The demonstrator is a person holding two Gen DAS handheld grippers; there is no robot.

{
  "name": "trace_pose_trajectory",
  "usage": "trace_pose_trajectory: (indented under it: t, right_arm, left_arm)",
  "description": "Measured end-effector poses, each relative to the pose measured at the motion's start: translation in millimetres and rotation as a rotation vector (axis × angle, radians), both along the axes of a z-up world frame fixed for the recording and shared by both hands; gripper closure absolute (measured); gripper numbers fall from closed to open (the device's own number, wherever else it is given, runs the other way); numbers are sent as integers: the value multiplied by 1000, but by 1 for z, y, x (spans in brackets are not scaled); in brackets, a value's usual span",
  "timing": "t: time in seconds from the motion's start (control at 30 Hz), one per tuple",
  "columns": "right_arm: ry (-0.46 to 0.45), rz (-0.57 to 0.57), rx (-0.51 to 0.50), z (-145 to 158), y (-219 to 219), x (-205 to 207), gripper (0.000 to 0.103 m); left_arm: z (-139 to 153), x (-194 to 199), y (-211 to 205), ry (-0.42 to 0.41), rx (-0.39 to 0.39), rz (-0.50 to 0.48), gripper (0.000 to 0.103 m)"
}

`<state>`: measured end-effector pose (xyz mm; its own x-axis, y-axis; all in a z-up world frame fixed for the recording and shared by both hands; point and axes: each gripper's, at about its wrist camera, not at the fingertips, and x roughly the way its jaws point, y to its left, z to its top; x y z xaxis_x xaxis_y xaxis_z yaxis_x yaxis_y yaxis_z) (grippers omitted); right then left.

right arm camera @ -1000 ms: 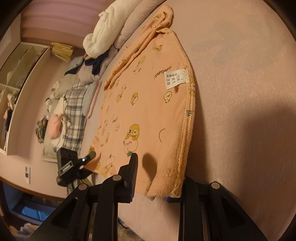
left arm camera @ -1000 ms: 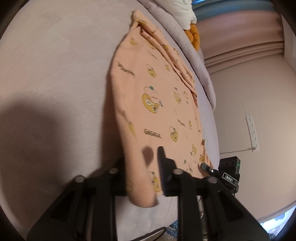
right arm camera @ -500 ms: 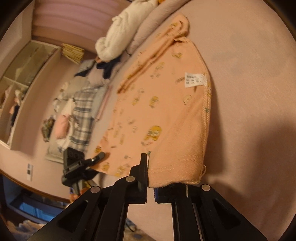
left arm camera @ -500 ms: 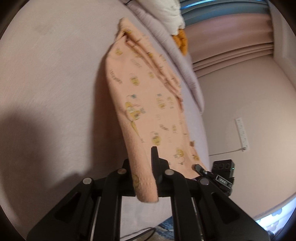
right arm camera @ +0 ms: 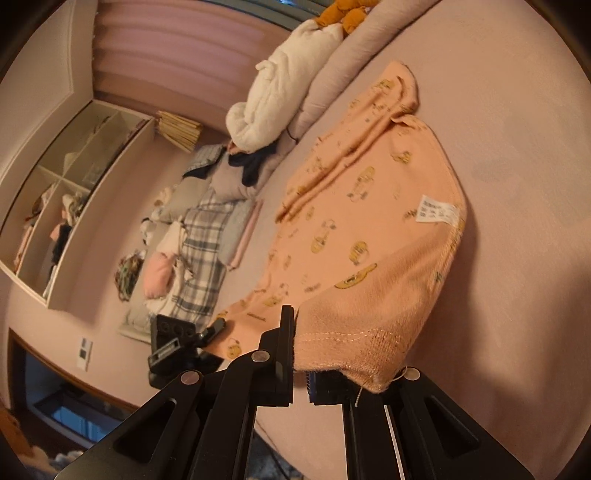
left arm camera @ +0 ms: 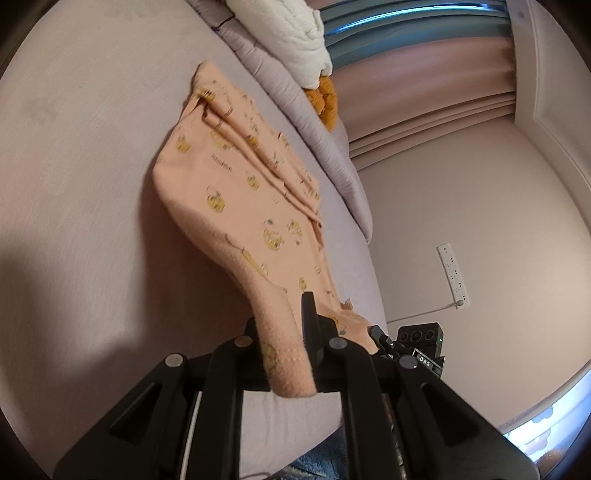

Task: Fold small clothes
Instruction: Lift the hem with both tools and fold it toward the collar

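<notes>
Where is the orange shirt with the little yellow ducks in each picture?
Left wrist view: the orange shirt runs from upper middle down to the bottom centre, its near hem pinched in the left gripper.
Right wrist view: it fills the centre and right, its near hem pinched in the right gripper; a white care label shows.
Shared landmark: the white fluffy blanket beyond the shirt's far end.

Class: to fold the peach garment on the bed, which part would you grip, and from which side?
Grip the garment at its two near hem corners, coming in low from the bed's near edge. The stitched hem lies nearest and its width suits one gripper per corner, where the left gripper and right gripper already pinch it.
</notes>
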<state>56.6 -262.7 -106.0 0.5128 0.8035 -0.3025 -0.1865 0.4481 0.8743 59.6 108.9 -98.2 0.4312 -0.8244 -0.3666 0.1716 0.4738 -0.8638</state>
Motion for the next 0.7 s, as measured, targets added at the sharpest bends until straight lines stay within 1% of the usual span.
trace_pose_trajectory:
  t: [0.17,0.43,0.7]
  right_arm:
    - [-30,-4,6,9,1,9,94]
    - [-67,-26,17,19,-2,22,94]
    - [-83,-45,14,25,-6,34,94]
  left_arm:
    - [8,9,-2,-24,14,-3,96]
    - [17,24,3,-60,1,4,96]
    - [24,43,-2,-80,3,1,96]
